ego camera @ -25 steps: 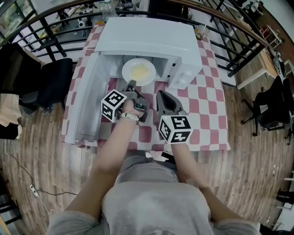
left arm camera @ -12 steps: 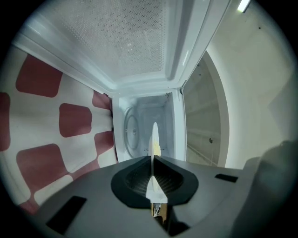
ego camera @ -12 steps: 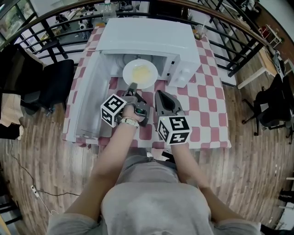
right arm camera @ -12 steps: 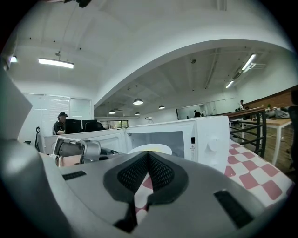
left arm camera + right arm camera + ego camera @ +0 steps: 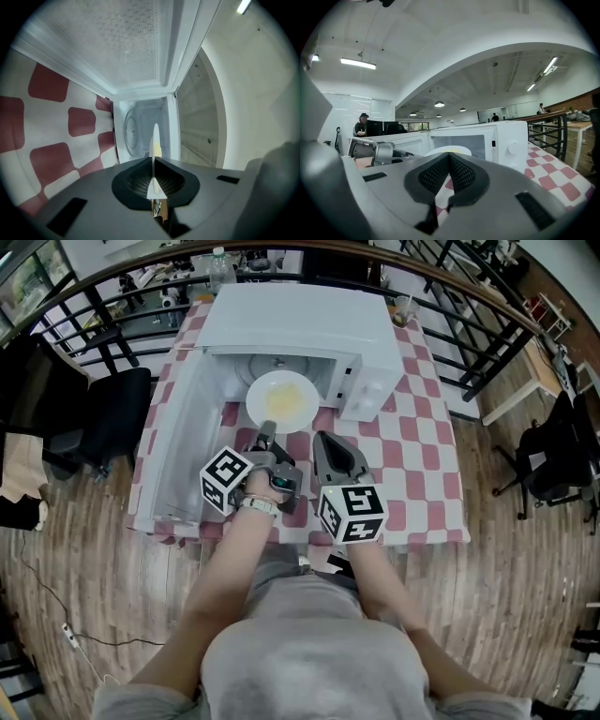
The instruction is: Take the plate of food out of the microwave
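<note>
— What has the left gripper (image 5: 153, 164) got?

— Its jaws are pinched tight on the near rim of the plate (image 5: 281, 399), which shows edge-on between the pads. It is a thin bite on one edge, so the far side hangs on that grip alone.

— And where is the plate?

— In the mouth of the microwave (image 5: 300, 324), with its near edge out over the checked worktop (image 5: 412, 446). The yellow food (image 5: 286, 401) sits in the middle. The door (image 5: 173, 446) stands wide open to the left, out of the path.

— So how should the person draw it out?

— Straight toward the body and level, probably slowly — any droop at the far rim could catch the sill or slide the food. The wrist should not roll.

— Is the right gripper (image 5: 325, 442) helping?

— No. Its jaws are together on nothing, and it waits just beside the left one. It could steady the plate from beneath if it sags — then set it down on the bare cloth in front.
</note>
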The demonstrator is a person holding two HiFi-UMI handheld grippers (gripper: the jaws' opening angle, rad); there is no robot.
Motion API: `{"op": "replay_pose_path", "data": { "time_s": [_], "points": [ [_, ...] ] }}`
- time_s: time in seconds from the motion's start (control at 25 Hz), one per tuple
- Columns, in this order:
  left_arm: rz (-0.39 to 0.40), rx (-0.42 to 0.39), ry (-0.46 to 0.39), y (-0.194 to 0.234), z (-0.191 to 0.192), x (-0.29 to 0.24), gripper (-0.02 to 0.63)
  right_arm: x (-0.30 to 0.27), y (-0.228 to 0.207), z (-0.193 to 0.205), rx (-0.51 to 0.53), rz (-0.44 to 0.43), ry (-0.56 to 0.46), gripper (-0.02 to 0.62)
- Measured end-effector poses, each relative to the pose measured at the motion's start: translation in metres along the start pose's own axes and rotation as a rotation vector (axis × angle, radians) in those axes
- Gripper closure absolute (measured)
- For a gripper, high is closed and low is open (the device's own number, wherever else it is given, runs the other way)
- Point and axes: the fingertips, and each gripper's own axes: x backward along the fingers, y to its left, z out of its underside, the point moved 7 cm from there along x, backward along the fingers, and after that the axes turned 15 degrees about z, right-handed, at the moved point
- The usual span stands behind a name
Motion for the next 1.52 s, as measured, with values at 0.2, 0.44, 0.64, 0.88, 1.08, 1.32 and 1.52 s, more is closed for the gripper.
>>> {"op": "replay_pose_path", "data": {
  "time_s": [0.2, 0.44, 0.64, 0.88, 1.08, 1.32, 1.52],
  "points": [
    [0.018, -0.002, 0.004, -0.007, 0.003, 0.009, 0.591, 0.009, 0.003, 0.000, 0.006, -0.002, -0.009, 0.571],
    [0.032, -0.005, 0.006, -0.013, 0.005, 0.018, 0.591, 0.018, 0.005, -0.005, 0.015, 0.003, -0.039, 0.571],
    [0.043, -0.008, 0.012, -0.017, 0.009, 0.021, 0.591, 0.022, 0.003, -0.007, 0.007, 0.012, -0.048, 0.571],
    [0.040, -0.007, 0.010, -0.019, 0.013, 0.025, 0.591, 0.027, 0.001, -0.005, 0.025, 0.013, -0.038, 0.571],
    [0.048, -0.007, 0.014, -0.022, 0.016, 0.025, 0.591, 0.030, 0.001, -0.007, 0.025, 0.012, -0.043, 0.572],
    [0.050, -0.007, 0.015, -0.024, 0.018, 0.026, 0.591, 0.031, 0.000, -0.008, 0.017, 0.013, -0.043, 0.572],
    [0.055, -0.005, 0.010, -0.023, 0.016, 0.030, 0.591, 0.031, 0.002, -0.008, 0.019, 0.017, -0.047, 0.572]
  ]
}}
